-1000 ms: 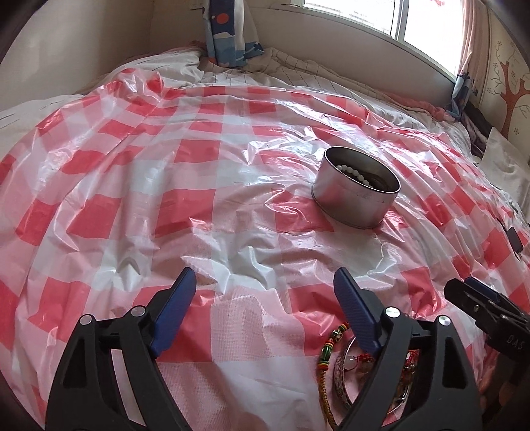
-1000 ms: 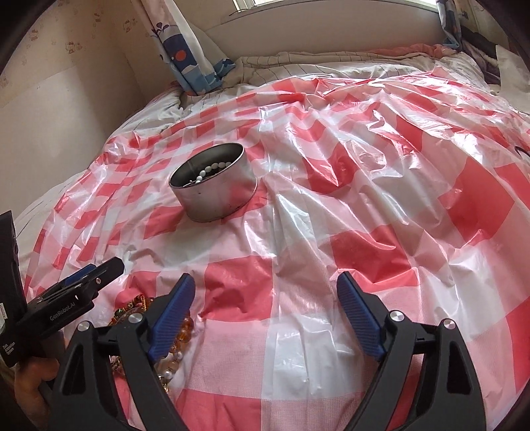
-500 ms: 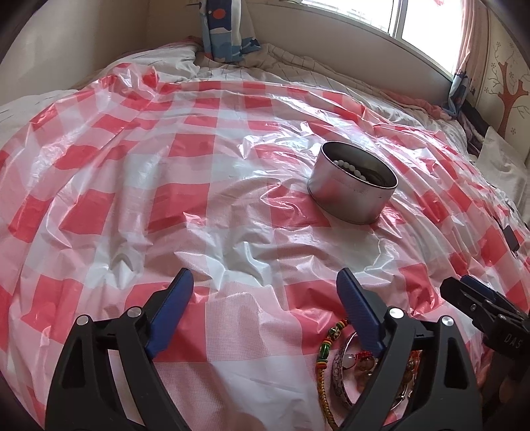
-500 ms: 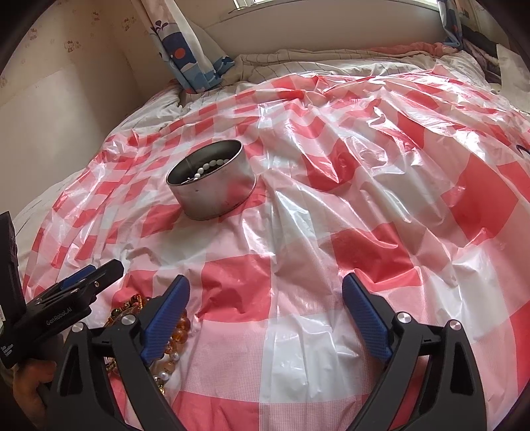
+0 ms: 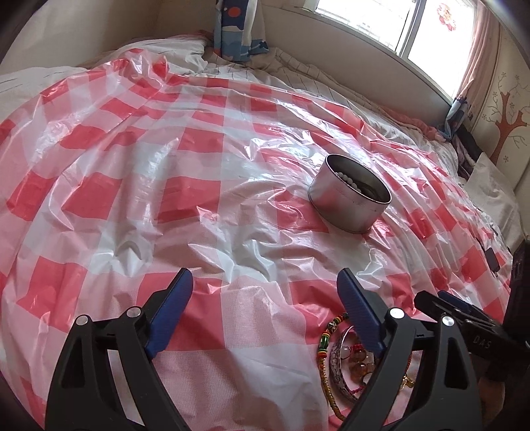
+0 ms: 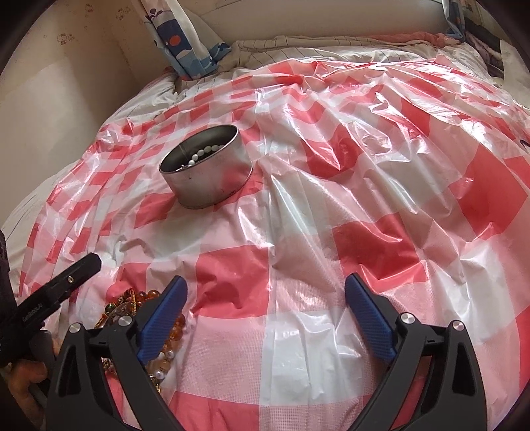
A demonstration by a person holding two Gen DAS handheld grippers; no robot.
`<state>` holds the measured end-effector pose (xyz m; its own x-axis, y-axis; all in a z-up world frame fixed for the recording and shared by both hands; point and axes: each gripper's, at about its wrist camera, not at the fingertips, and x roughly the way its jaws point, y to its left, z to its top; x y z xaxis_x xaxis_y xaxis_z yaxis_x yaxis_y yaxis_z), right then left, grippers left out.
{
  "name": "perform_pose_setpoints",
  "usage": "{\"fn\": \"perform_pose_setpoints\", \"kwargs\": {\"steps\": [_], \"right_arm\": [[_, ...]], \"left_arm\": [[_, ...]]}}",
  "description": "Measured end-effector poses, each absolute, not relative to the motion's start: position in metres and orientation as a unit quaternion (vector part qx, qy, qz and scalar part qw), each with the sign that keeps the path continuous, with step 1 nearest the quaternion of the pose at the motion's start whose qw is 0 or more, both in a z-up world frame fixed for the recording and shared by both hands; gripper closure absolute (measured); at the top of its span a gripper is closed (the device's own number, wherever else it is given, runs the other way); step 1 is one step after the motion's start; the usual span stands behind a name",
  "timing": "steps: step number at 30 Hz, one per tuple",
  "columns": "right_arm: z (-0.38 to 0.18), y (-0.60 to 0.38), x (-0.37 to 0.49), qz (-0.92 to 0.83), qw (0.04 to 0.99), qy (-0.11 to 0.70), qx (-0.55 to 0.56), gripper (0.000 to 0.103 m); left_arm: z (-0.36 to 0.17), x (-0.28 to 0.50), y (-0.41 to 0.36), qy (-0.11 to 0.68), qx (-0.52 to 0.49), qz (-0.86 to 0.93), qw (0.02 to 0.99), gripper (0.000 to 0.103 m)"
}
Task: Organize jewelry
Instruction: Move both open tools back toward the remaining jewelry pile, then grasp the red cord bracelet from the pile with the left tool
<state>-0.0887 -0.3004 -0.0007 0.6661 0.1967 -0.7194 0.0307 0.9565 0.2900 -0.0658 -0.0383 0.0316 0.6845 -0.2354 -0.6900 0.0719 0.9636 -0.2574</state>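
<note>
A round metal tin (image 5: 347,212) (image 6: 212,179) stands on the checked sheet with a string of white pearl beads (image 6: 203,152) inside. A jewelry pile (image 5: 351,361) lies near me: a multi-coloured beaded cord (image 5: 326,341), a silver bangle and amber beads (image 6: 152,295). My left gripper (image 5: 265,275) is open and empty, and its right finger covers part of the pile. My right gripper (image 6: 266,280) has its jaws opening with nothing between them; the pile sits under its left finger. Each gripper shows at the edge of the other's view.
A red-and-white checked plastic sheet (image 5: 198,185) covers the bed, wrinkled and shiny. A blue patterned curtain (image 6: 185,36) hangs at the far wall under a window (image 5: 381,23). A pillow (image 5: 493,189) and a small dark item (image 5: 493,260) lie at the right.
My right gripper's jaws have spread a little wider. The left gripper has rolled slightly, shifting its view. Both hands stay near the pile, and no jewelry has moved.
</note>
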Motion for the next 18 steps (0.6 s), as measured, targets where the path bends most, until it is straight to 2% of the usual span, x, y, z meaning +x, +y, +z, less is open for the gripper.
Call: {"fn": "perform_pose_setpoints", "kwargs": {"steps": [6, 10, 14, 18], "right_arm": [[-0.001, -0.304, -0.087, 0.046, 0.899, 0.408, 0.152, 0.011], [-0.003, -0.308, -0.092, 0.054, 0.901, 0.397, 0.166, 0.011], [-0.003, -0.320, -0.097, 0.071, 0.899, 0.381, 0.203, 0.011], [-0.003, -0.323, -0.098, 0.079, 0.897, 0.376, 0.218, 0.010]], "left_arm": [[0.046, -0.086, -0.054, 0.371, -0.067, -0.191, 0.906, 0.018], [0.051, -0.119, -0.098, 0.348, 0.027, -0.260, 0.900, 0.018], [0.049, -0.149, -0.131, 0.315, 0.115, -0.263, 0.904, 0.018], [0.050, -0.160, -0.143, 0.299, 0.121, -0.253, 0.912, 0.019]]}}
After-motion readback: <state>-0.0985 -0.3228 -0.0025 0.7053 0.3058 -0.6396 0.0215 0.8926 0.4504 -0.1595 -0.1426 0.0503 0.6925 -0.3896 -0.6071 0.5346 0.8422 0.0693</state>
